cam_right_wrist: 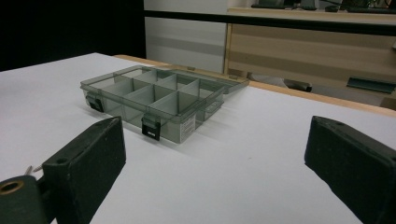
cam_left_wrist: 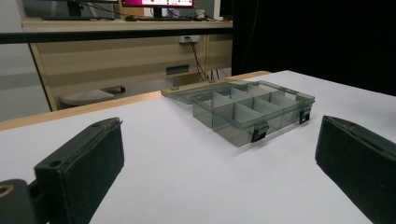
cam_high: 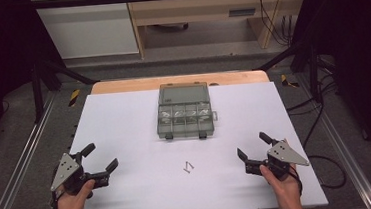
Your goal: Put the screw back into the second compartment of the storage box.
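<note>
**Smoky plastic box open mid-table, both tongs idle and wide**

Grey-tinted organiser box (cam_high: 185,115) sits on the white table top (cam_high: 124,119), roughly centre, toward the far edge. Lid is flipped back flat behind it, away from me. Compartments run in rows w/ thin dividers; from the high view I see pale glints in the upper row but can't tell what's inside. Two dark latches hang on the near wall.

Two small screws (cam_high: 188,166) lie on the sheet nearer me than the box, about midway btwn my grippers, just beside each other, well apart from the box. A tip of one peeks past the jaw at the lower left of the right gripper view.

L gripper (cam_high: 101,159) rests low at the near left of the table, jaws spread wide, nothing btwn them; its own view looks across bare sheet to the box, which sits off to the right there. R gripper (cam_high: 253,147) mirrors it at the near right, jaws likewise released and empty; in its view the box sits to the left. Both grippers are near the screws but touch neither them nor the box. My hands hold each one from the bottom edge.
</note>
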